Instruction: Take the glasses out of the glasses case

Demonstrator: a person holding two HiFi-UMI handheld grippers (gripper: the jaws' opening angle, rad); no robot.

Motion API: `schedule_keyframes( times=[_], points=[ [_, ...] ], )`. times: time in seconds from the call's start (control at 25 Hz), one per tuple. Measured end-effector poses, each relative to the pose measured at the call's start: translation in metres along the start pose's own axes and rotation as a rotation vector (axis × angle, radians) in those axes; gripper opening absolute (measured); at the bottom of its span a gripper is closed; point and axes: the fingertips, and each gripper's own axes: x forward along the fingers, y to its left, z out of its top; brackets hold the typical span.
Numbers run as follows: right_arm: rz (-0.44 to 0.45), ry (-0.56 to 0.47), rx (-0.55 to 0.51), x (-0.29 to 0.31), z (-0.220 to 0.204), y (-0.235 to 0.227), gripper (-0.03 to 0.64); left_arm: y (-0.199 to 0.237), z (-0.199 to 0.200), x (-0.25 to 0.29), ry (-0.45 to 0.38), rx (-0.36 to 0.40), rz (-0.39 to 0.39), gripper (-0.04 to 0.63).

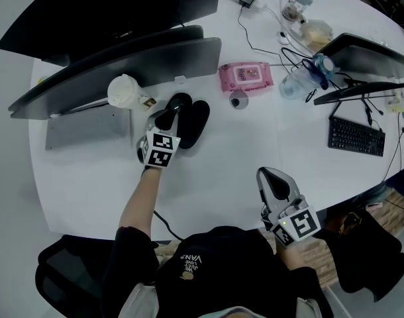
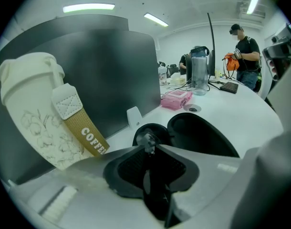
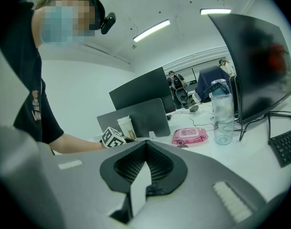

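The black glasses case (image 1: 197, 121) lies open on the white table (image 1: 222, 151); its two hollow halves (image 2: 198, 132) show just past my left jaws. My left gripper (image 1: 170, 118) is over the case's left half, shut on the glasses (image 2: 148, 140). Only a small shiny bit at the jaw tips and a dark strip between the jaws show. Near the table's front edge my right gripper (image 1: 273, 181) is shut on nothing, well apart from the case. In the right gripper view its jaws (image 3: 146, 144) point towards the left hand.
A white coffee cup (image 1: 126, 90) stands just left of the case, against a grey laptop (image 1: 122, 65). Behind the case lie a pink wipes pack (image 1: 246, 76) and a small round lid (image 1: 238, 100). A water bottle (image 1: 296, 81), a keyboard (image 1: 355, 136) and cables are at the right.
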Motion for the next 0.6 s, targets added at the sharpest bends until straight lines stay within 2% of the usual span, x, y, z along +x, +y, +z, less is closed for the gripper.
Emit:
schedule_keyframes(
  times=[0.16,0.6],
  points=[
    [0.003,0.0,0.001,0.0026,0.0012,-0.0002,0.002,0.0031,-0.0028,-0.0004,0.008,-0.01,0.007,0.026],
    [0.006,-0.006,-0.002,0.0029,0.0032,-0.0016,0.002,0.0032,0.0006,-0.002,-0.007,-0.013,0.007,0.02]
  ],
)
